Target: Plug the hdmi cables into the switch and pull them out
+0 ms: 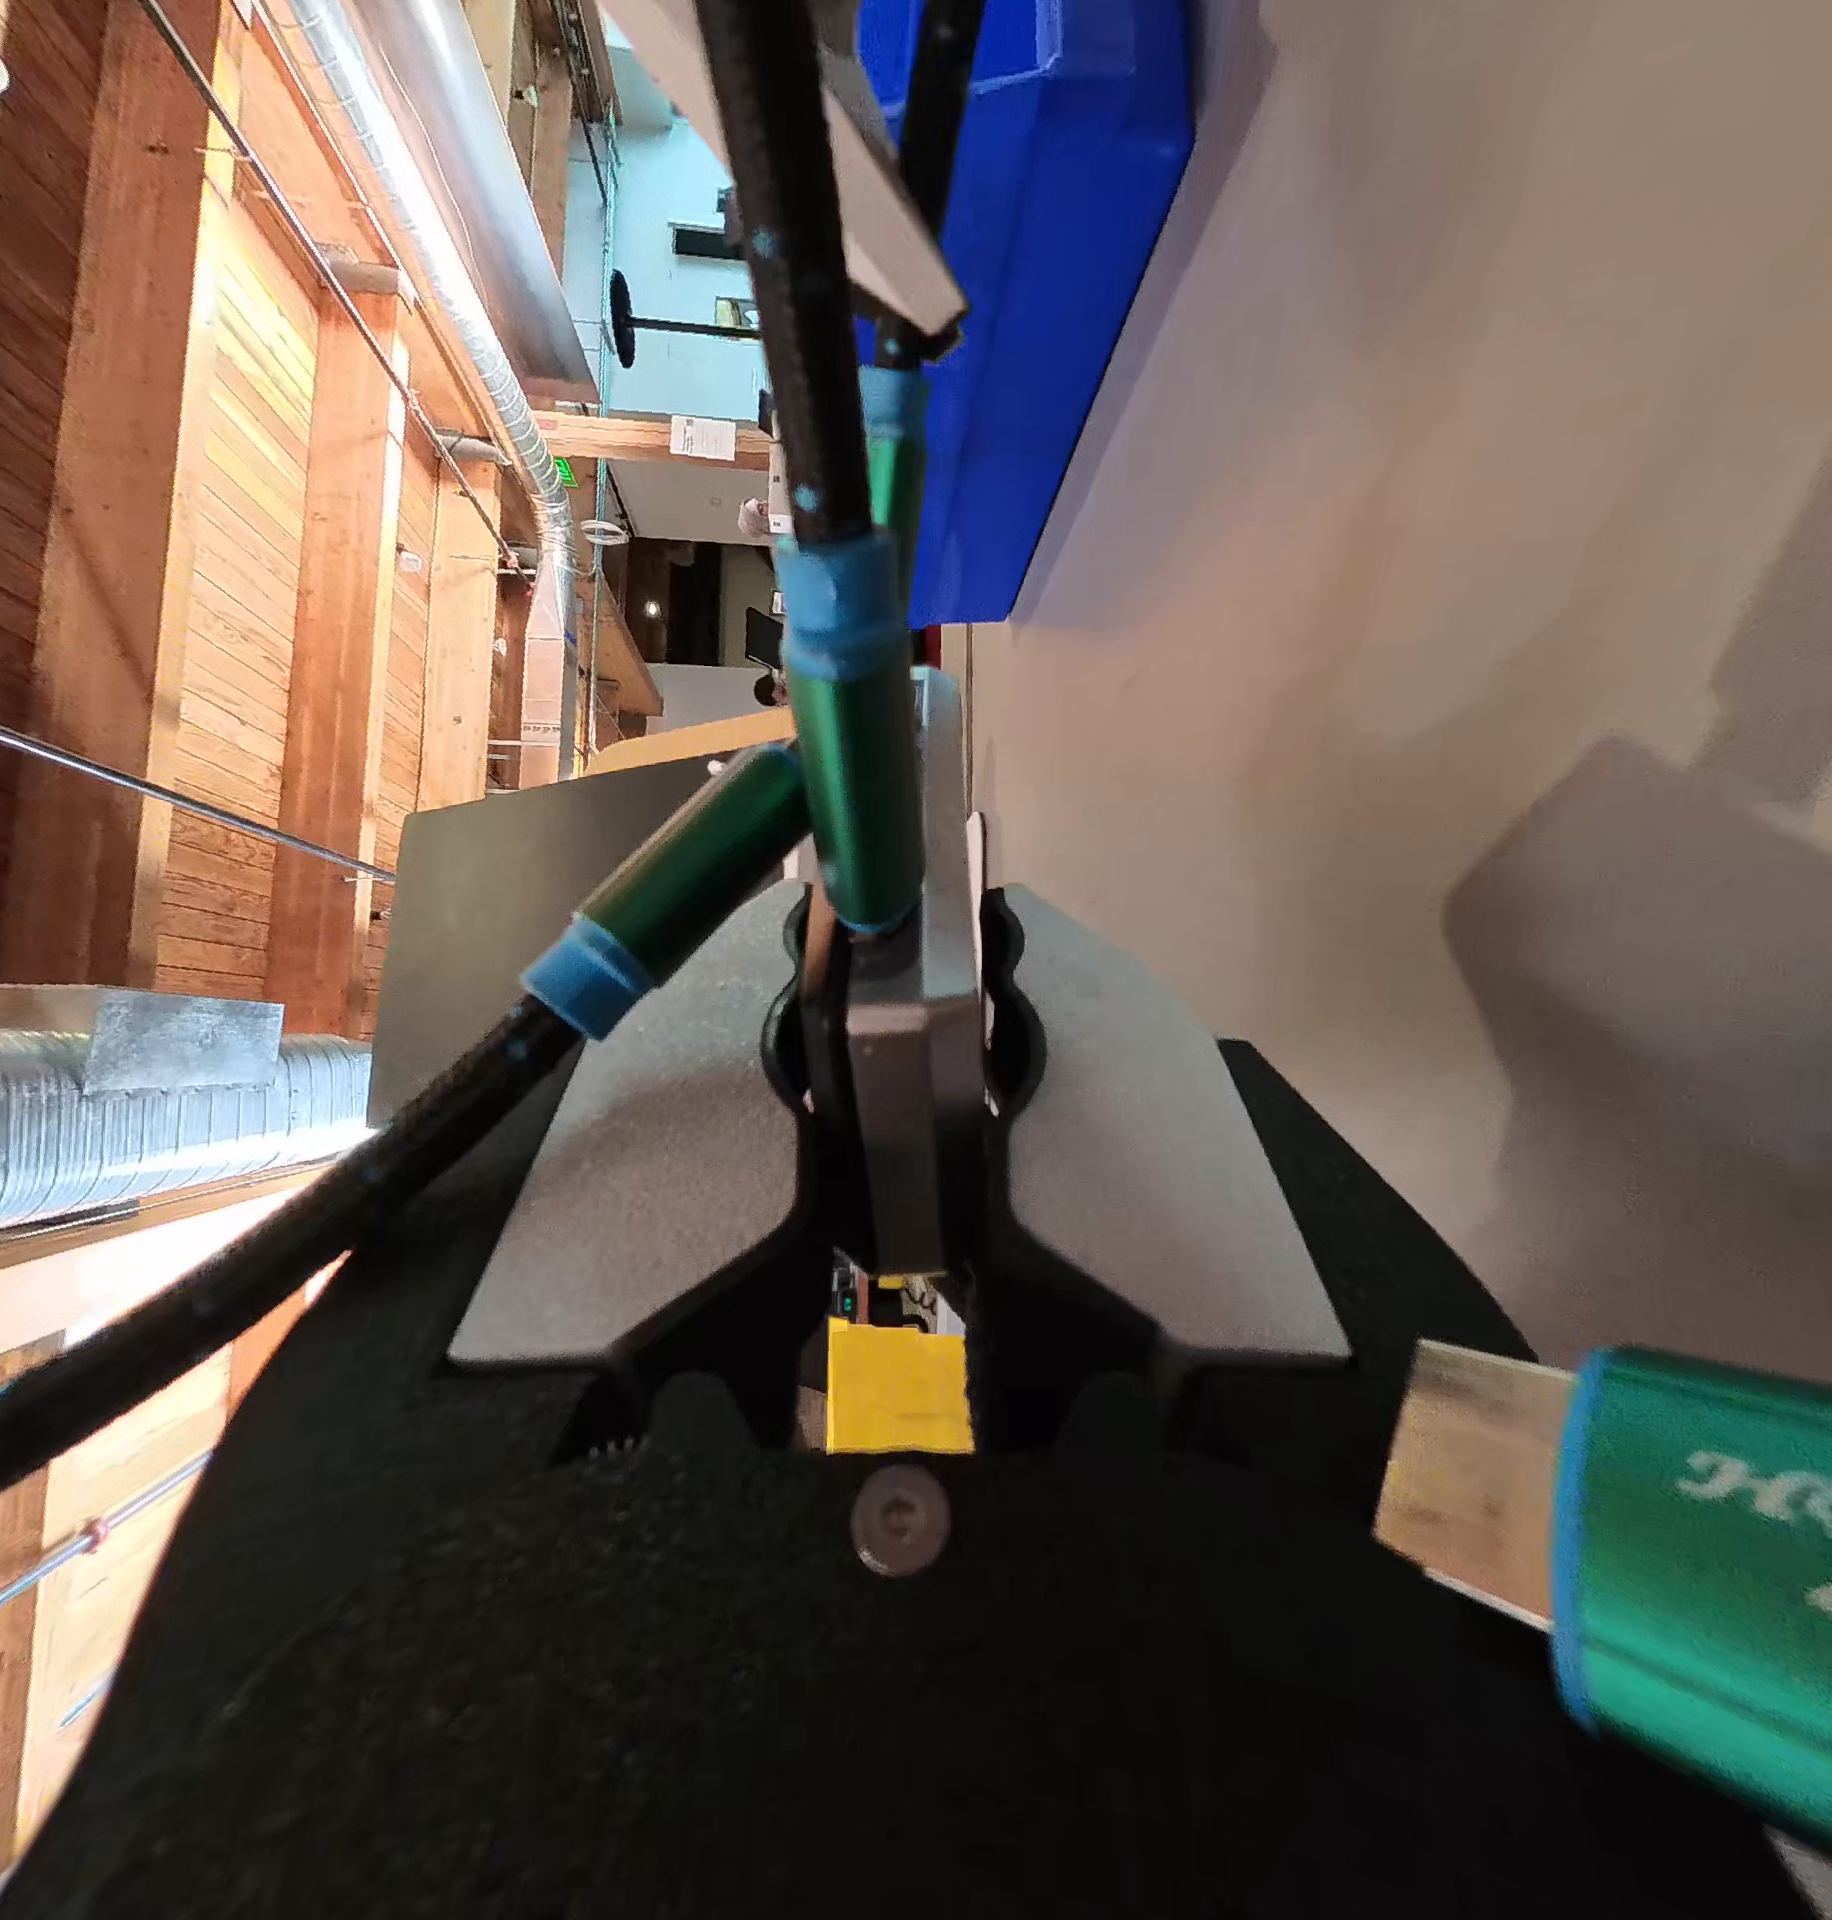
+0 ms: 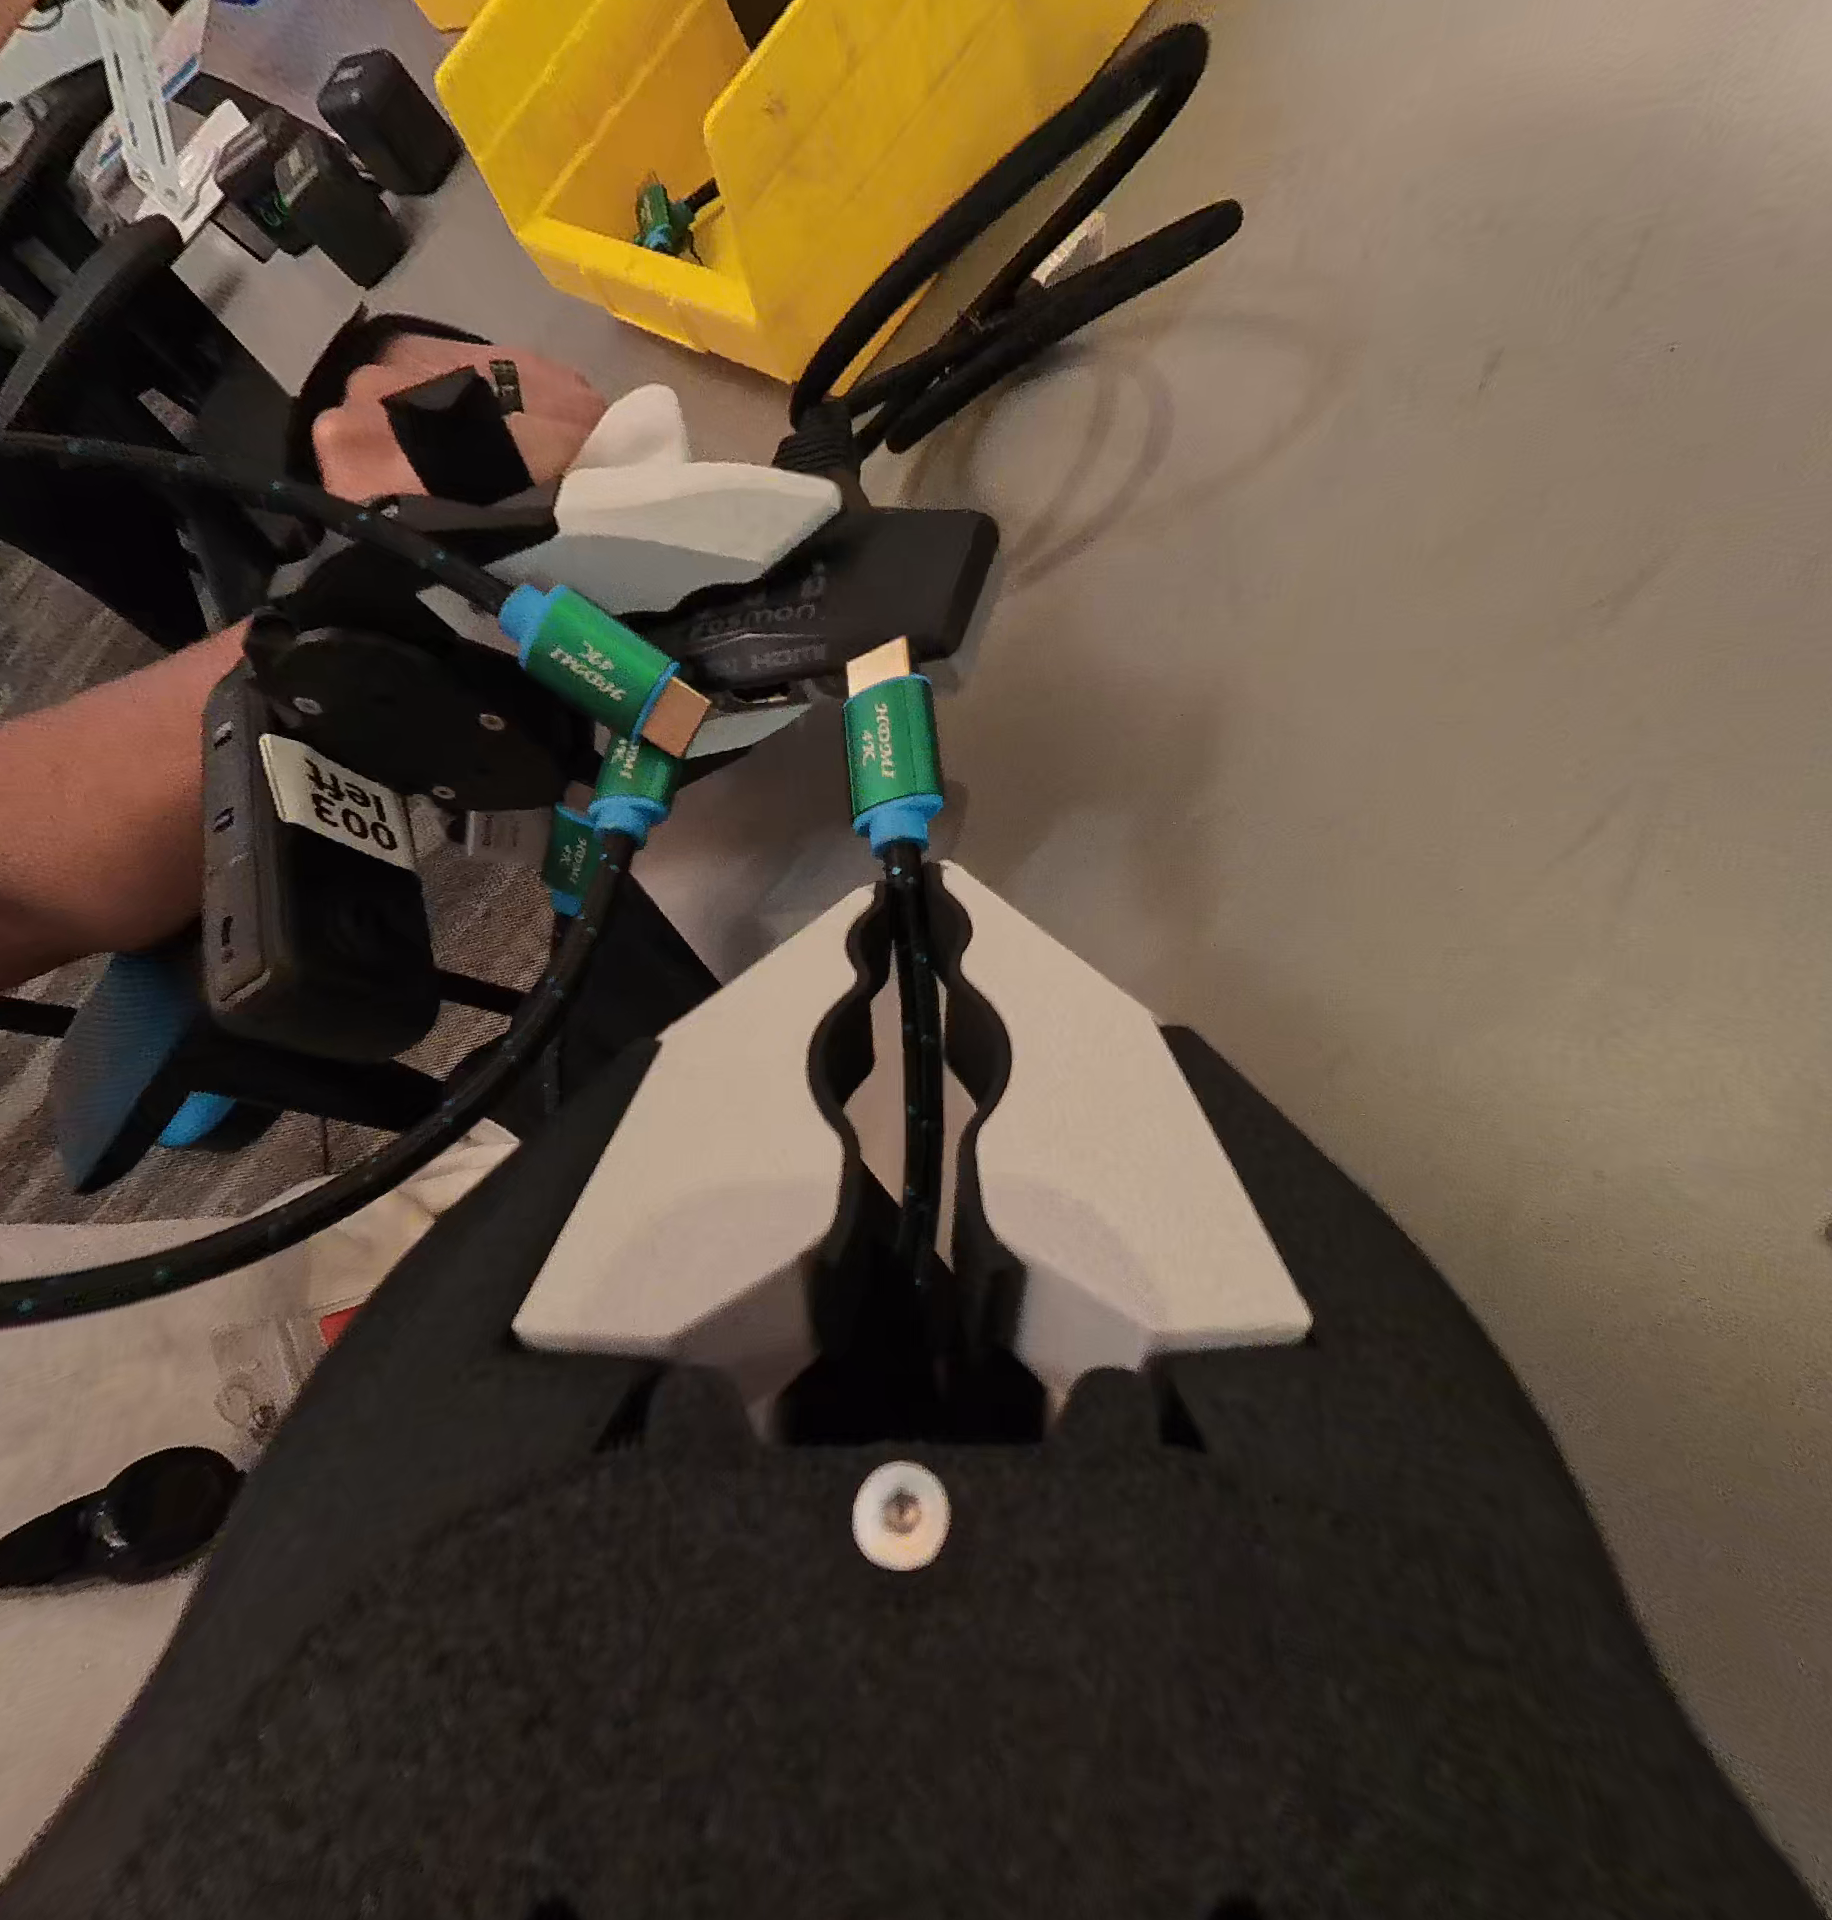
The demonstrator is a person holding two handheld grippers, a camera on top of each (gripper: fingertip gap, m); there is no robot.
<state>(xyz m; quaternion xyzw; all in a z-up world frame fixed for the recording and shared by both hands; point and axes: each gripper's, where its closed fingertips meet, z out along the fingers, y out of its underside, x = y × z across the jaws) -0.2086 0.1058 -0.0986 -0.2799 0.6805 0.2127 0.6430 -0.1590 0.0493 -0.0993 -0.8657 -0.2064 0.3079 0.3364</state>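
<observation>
In the right wrist view my right gripper [image 2: 912, 888] is shut on a black braided HDMI cable [image 2: 917, 1091] just behind its green plug [image 2: 891, 769]. The plug's gold tip points at the black switch [image 2: 891, 582], a short gap away. My left gripper [image 2: 777, 623], with white fingers [image 2: 683, 509], is shut on the switch and holds it above the table. A second green plug [image 2: 600, 665] lies at the switch with its tip bare. Two more green plugs [image 2: 631, 779] hang below. In the left wrist view my left gripper [image 1: 901, 935] clamps the switch [image 1: 901, 1091], and one green plug [image 1: 860, 790] meets its edge.
A yellow bin [image 2: 787, 156] stands on the grey table [image 2: 1411, 727] behind the switch, with another green plug inside. A black cable loop [image 2: 995, 260] lies beside it. A blue bin [image 1: 1047, 312] shows in the left wrist view. A person's hand [image 2: 424, 426] holds the left gripper. The left gripper's tips are roughly 8 cm from the right gripper's.
</observation>
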